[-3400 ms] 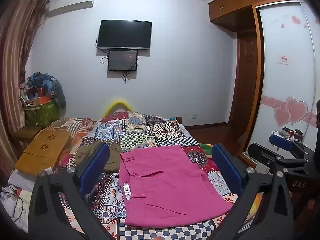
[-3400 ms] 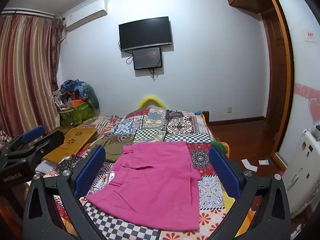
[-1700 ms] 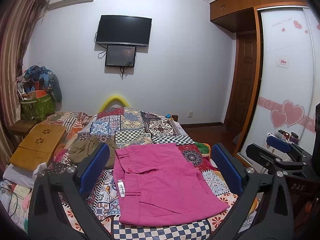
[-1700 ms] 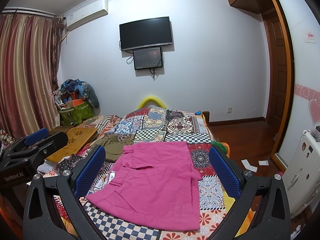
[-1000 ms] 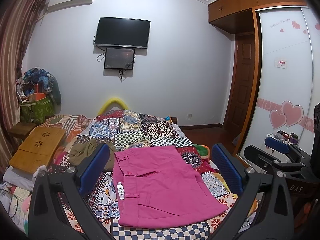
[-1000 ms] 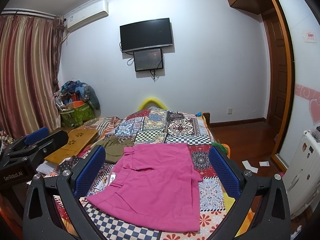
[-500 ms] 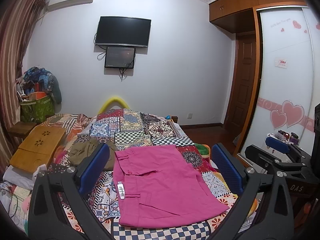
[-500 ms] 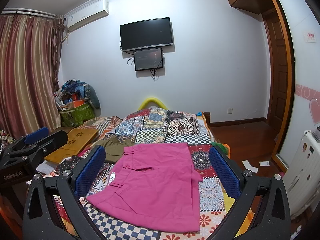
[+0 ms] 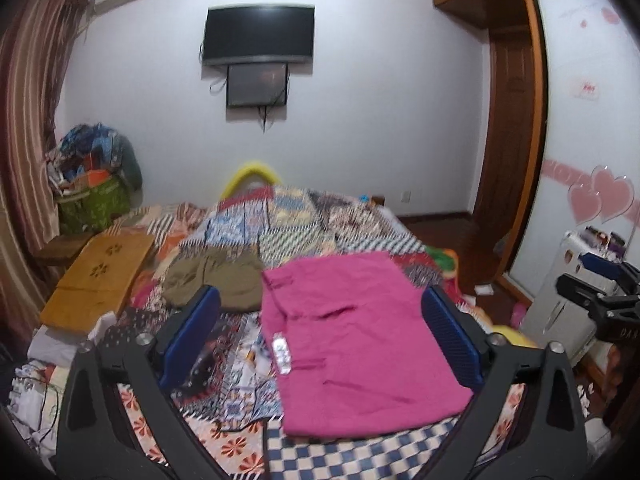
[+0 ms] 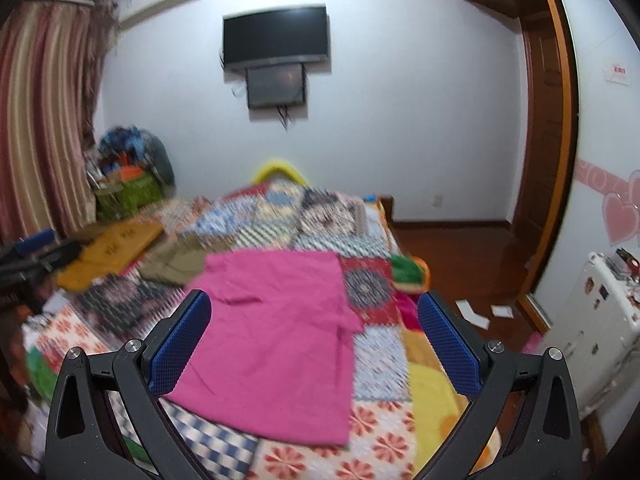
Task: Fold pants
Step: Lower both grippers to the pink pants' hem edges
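Note:
Pink pants (image 9: 356,340) lie flat and folded on the patchwork bedspread (image 9: 280,224), with a white tag (image 9: 281,352) at their left edge. They also show in the right wrist view (image 10: 276,332). My left gripper (image 9: 320,336) is open and empty, held above the bed's near end. My right gripper (image 10: 314,344) is open and empty above the pants' near edge. The right gripper shows at the right in the left wrist view (image 9: 600,292). The left gripper shows at the left in the right wrist view (image 10: 32,256).
Olive-brown clothing (image 9: 216,276) lies beside the pants. A wooden lap tray (image 9: 100,276) sits at the bed's left. A green bag of clutter (image 9: 92,200) stands by the curtain. A white cabinet (image 10: 592,320) and paper scraps (image 10: 472,314) are on the right floor.
Both views are now blurred. The right gripper has swung right and tilted down toward the pants. The left gripper has shifted slightly. The pants lie unchanged.

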A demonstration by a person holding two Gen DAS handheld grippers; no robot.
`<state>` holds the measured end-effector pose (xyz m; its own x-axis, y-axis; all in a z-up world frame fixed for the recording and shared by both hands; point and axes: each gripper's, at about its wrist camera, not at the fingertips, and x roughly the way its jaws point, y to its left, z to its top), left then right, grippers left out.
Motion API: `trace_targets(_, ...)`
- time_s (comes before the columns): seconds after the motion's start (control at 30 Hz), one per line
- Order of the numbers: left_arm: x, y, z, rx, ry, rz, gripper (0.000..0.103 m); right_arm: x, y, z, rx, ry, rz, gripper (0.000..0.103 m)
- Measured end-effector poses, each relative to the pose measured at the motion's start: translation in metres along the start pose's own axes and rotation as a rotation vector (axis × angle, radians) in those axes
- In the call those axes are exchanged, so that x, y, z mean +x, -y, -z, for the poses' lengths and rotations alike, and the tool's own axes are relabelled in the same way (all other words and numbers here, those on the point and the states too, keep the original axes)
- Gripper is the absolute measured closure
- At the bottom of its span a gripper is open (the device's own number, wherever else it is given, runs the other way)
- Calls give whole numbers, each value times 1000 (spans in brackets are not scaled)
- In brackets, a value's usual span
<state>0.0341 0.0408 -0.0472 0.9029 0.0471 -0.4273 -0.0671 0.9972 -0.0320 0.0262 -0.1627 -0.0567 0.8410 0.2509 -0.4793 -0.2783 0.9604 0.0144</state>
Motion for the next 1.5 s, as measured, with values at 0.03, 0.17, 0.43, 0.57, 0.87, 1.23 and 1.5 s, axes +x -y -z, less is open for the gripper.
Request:
trace_targets(0.03,6,-4,4,0,-26,-1,11,3,2,3,-1,-17,5,0)
trace_targets(0.17,30,-16,23,-4,-130,-7,24,26,9,25,-10,-151,-2,15)
trace_targets(0.43,67,-29,63,2,-294,28,44,56,11,58,-12,-327,-88,42)
trace_targets(0.57,84,-34,83,-37,-389,78,62,66,13,67,-9,-380,-104,53)
trace_targets(0.87,103,-38,110,-62,-497,82,63,80,19,77,28,-444,-138,60)
trace_targets(1.23,113,-31,119,-76,-571,182,62,96,26,90,87,-526,-198,60)
trace_targets(1.5,108,-40,111,-114,-544,181,87,98,29,86,132,-516,-259,82)
